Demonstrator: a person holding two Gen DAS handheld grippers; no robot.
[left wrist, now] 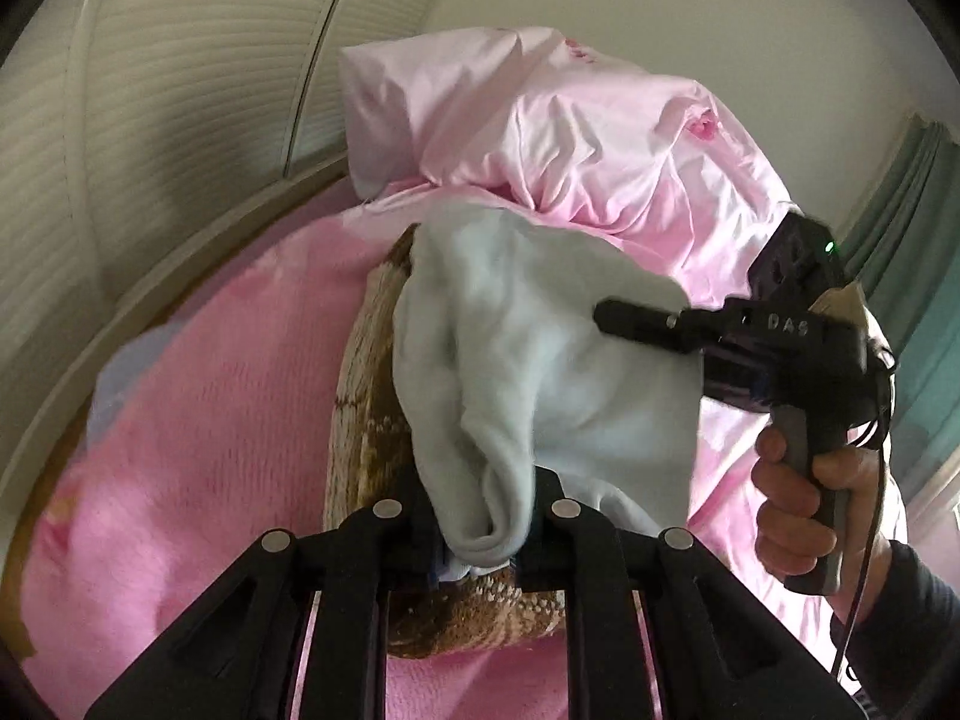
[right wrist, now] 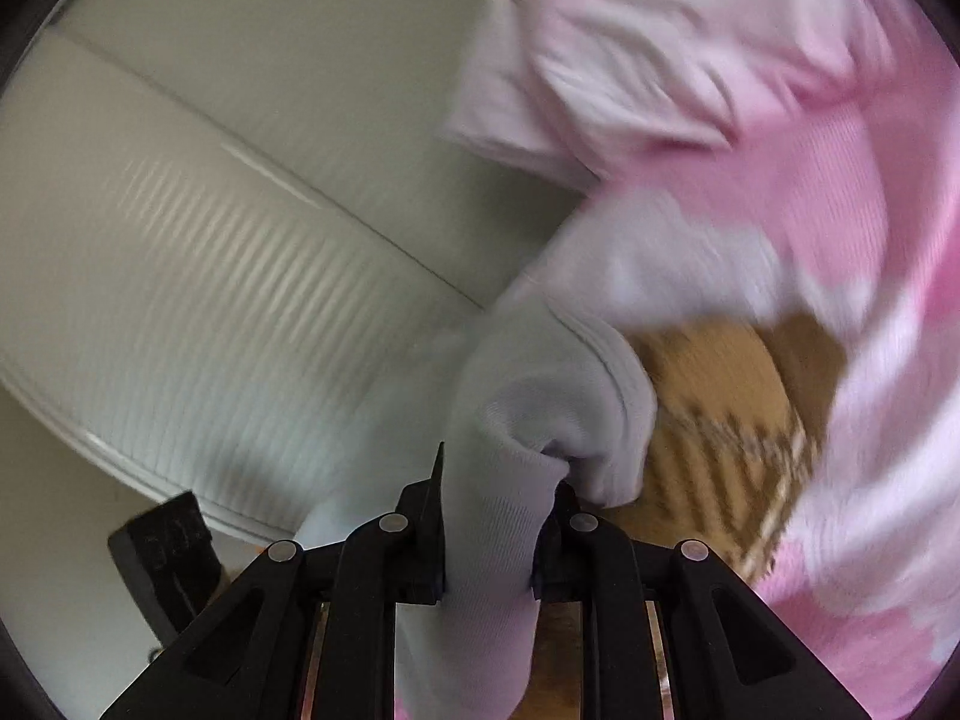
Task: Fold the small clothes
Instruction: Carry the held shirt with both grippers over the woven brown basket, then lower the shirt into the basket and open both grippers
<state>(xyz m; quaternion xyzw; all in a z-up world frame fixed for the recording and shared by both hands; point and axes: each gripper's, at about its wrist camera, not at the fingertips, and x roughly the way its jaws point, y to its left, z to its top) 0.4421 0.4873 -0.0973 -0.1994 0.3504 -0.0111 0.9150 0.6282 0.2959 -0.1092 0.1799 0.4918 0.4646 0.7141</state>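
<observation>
I have the pale blue garment (left wrist: 540, 360) lifted off the bed — my left hand-held gripper (left wrist: 480, 546) is pinched narrow on a bunched edge of it, and my right hand-held gripper (right wrist: 492, 540) is clamped on another fold. In the left view the right one reaches in from the side, a hand (left wrist: 798, 510) on its grip. The cloth hangs between the two, above a pink blanket (left wrist: 210, 420) and a brown knitted piece (left wrist: 366, 420). A light pink shirt (left wrist: 570, 120) is heaped behind — the right view is blurred.

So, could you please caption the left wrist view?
Both claws, left and right, hold a pale blue garment above pink bedding.
</observation>
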